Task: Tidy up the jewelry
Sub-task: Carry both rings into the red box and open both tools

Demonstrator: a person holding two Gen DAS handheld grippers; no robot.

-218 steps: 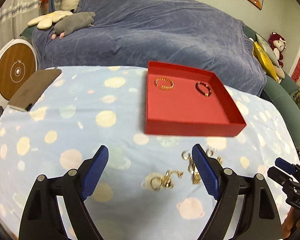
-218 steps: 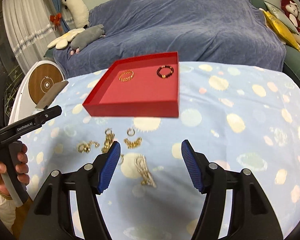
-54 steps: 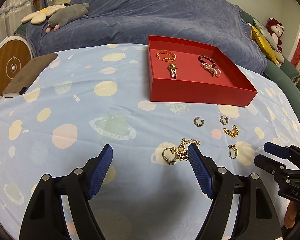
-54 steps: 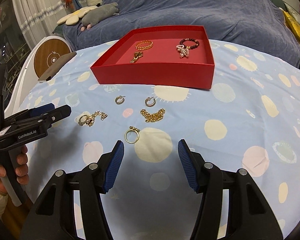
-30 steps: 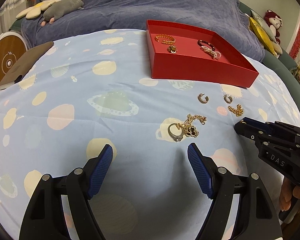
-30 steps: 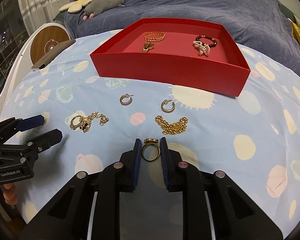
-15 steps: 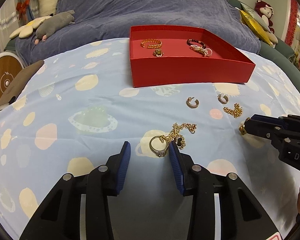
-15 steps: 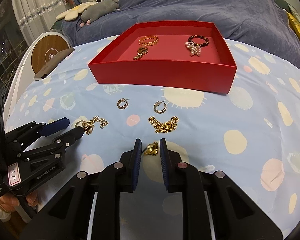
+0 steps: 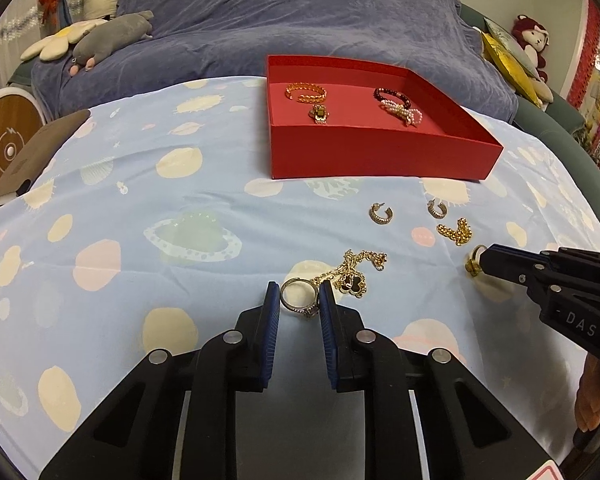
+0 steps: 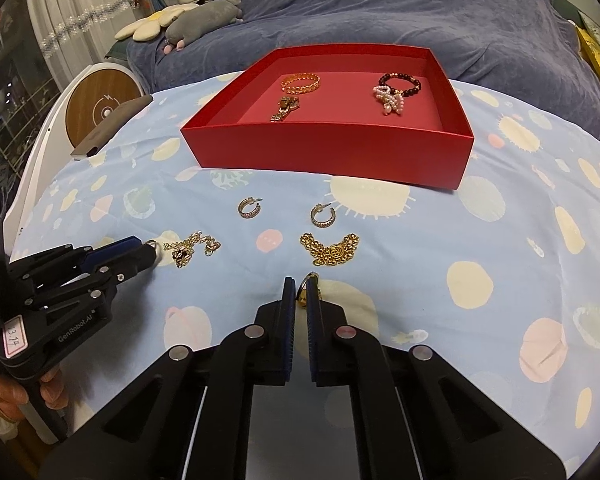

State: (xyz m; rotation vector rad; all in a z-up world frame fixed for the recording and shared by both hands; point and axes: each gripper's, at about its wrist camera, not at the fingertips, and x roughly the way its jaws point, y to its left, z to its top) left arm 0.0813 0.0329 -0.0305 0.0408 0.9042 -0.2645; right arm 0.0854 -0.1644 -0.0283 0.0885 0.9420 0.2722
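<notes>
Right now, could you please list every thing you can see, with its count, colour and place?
box: 1, red, far on the cloth
bracelets: 4 pieces, gold, dark bead and pearl, inside the box
hoop earrings: 2, gold, in front of the box
chains: 2, gold, near the tongs
rings: 2, one silver-toned, one gold, one in each tong
cloth: 1, pale blue with spots
sofa cover: 1, blue, behind
plush toys: several, on the sofa
left tongs: shut on the silver-toned ring
right tongs: shut on the gold ring
</notes>
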